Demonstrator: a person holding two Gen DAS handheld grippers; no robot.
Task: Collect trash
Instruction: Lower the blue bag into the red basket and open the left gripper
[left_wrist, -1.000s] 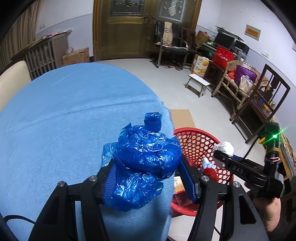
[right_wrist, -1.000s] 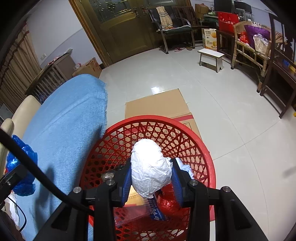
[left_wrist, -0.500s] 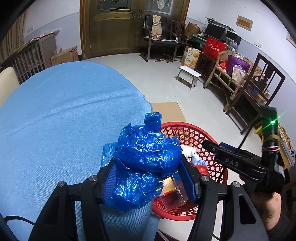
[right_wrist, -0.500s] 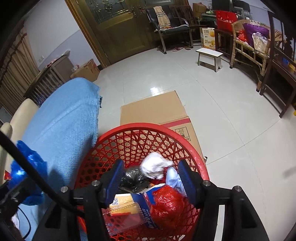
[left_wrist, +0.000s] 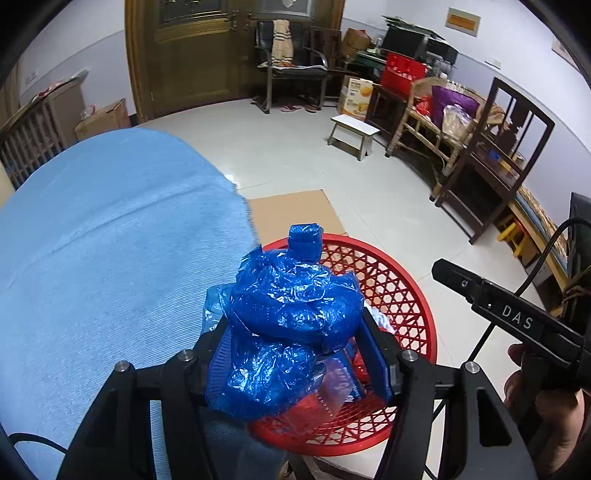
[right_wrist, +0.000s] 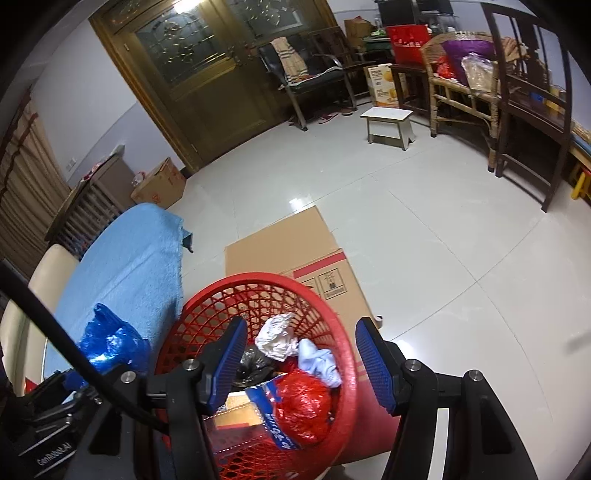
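left wrist view:
my left gripper (left_wrist: 299, 354): pinching the crumpled blue plastic bag (left_wrist: 288, 325), both blue pads pressed into its sides
bag position: over the seam where the blue cloth (left_wrist: 110, 258) meets the near rim of the red mesh basket (left_wrist: 402, 288); its knotted top points away from me
basket: on the floor just beside the cloth edge, sitting on flattened cardboard (left_wrist: 291, 214); trash visible inside under the bag
my right gripper: only its black body shows at the right edge, held in my right hand (left_wrist: 546, 417); tips out of frame here

right wrist view:
my right gripper (right_wrist: 299, 362): jaws spread apart, nothing between the pads, hovering above the basket (right_wrist: 343, 332) opening
basket contents: crumpled white paper wad (right_wrist: 277, 338) near the top, pale cloth-like scrap (right_wrist: 319, 362) beside it, red plastic bag (right_wrist: 303, 406) nearer to me, black plastic (right_wrist: 255, 363) at left, printed blue-and-white wrapper (right_wrist: 273, 413) under the red bag
blue plastic bag (right_wrist: 110, 345): at left, over the cloth (right_wrist: 125, 266), just beside the basket rim
cardboard (right_wrist: 295, 251): flat on the tile floor beyond the basket
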